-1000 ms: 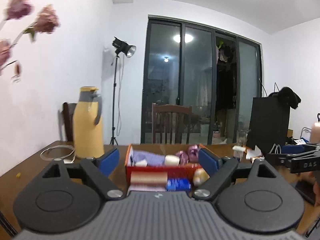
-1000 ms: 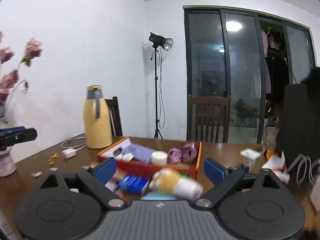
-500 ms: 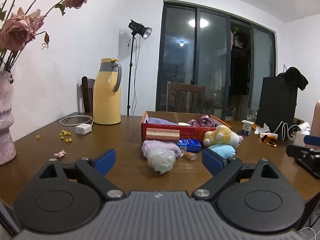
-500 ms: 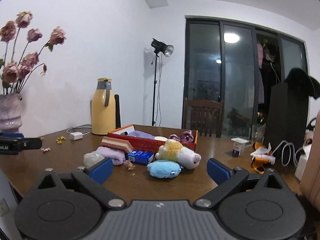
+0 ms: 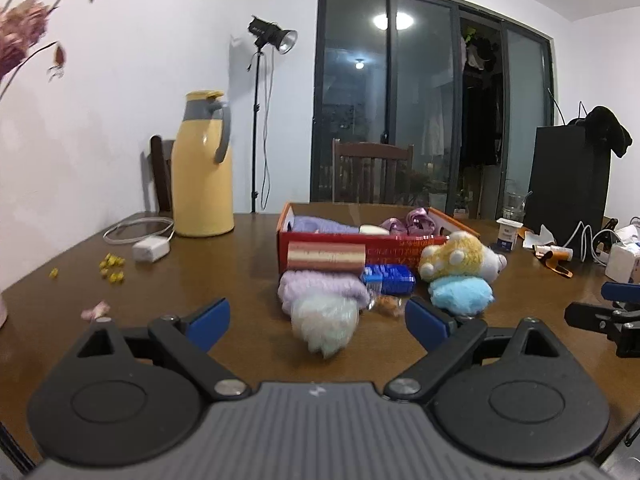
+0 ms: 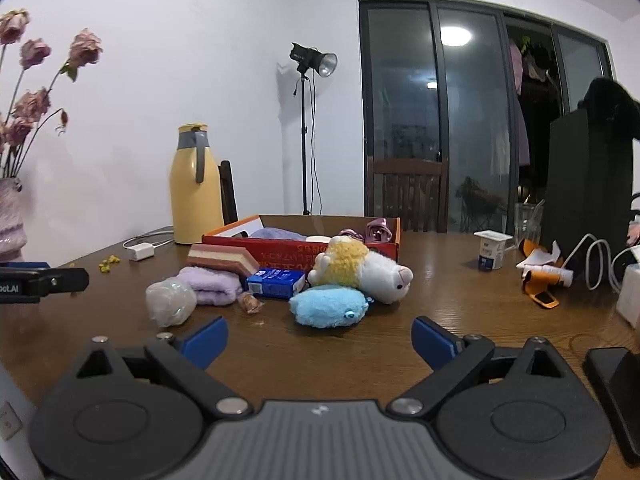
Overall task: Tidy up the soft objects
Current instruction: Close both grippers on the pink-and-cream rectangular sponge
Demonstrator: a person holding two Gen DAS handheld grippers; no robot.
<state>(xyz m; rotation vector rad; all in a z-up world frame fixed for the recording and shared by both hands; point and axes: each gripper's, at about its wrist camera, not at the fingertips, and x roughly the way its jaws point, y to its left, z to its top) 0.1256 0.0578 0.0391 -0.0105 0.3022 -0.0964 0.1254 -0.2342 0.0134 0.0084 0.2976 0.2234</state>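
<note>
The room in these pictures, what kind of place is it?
Probably a dining room in a home: a wooden table with a chair behind it, a yellow thermos jug, and glass sliding doors.

Red cardboard box [image 6: 304,249]; pale-blue plush toy [image 6: 328,306]; yellow-and-white plush animal [image 6: 360,268]; lilac folded towel [image 6: 212,284]; brown-pink-cream striped sponge block [image 6: 222,262]; brown wooden desk [image 6: 440,304].

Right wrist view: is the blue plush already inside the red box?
No. The blue plush lies on the table in front of the red box, beside the yellow-and-white plush.
</note>
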